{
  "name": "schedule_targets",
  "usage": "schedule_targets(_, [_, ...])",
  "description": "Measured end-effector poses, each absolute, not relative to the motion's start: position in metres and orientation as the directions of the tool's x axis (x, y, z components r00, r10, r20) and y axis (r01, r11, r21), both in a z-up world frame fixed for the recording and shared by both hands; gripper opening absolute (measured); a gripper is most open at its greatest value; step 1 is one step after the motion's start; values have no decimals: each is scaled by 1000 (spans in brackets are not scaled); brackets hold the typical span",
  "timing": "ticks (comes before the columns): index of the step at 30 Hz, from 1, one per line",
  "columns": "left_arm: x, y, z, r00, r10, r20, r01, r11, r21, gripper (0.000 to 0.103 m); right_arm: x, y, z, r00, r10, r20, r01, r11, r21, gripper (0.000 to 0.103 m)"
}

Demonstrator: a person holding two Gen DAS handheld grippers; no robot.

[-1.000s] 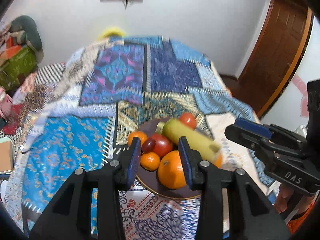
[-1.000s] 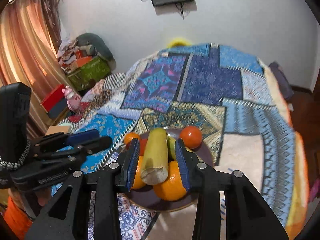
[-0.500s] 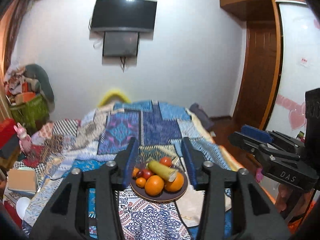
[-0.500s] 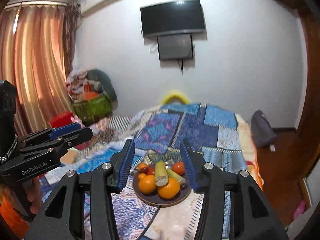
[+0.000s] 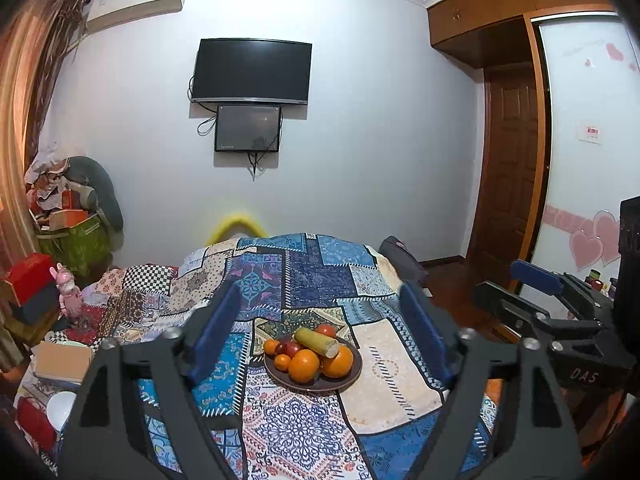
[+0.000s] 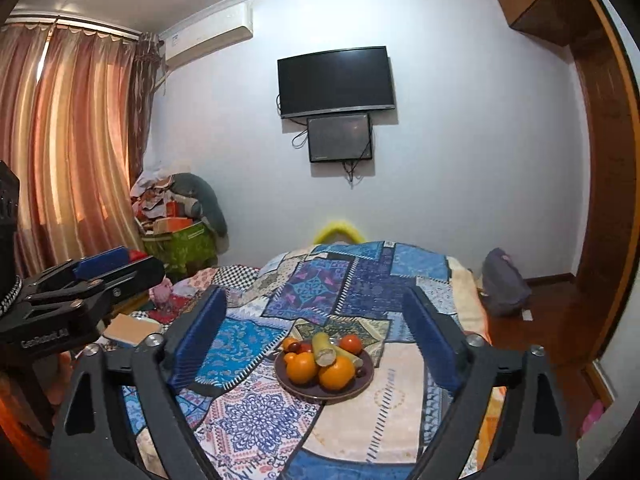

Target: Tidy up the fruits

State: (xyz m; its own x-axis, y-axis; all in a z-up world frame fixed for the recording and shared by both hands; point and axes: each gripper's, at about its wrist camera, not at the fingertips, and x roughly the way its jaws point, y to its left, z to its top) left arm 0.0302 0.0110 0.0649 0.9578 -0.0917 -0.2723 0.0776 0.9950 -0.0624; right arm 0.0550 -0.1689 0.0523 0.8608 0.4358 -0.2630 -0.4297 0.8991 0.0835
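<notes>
I have drawn both claws up and back from the plate (image 5: 348,376) of fruits (image 5: 310,354). My left claw (image 5: 320,332) and right claw (image 6: 318,338) are opening, empty; the plate sits on the bed's patchwork blanket (image 5: 280,428).

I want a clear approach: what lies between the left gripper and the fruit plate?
Only bare patchwork blanket separates the opening left gripper from the fruit plate, per the left wrist view.
</notes>
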Motion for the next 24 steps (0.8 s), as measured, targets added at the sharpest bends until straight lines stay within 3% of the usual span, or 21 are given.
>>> schedule_targets(3, [24, 10, 63, 962, -75, -261, 63, 997, -54, 97, 47, -173, 51, 879, 409, -245, -403, 912, 79, 103])
schedule_targets(6, [18, 10, 61, 963, -74, -259, 61, 996, -59, 102, 43, -175, 51, 883, 403, -242, -396, 915, 76, 103])
schedule_targets(24, [11, 9, 56, 961, -77, -267, 64, 996, -56, 103, 25, -179, 50, 897, 383, -219, -377, 923, 70, 103])
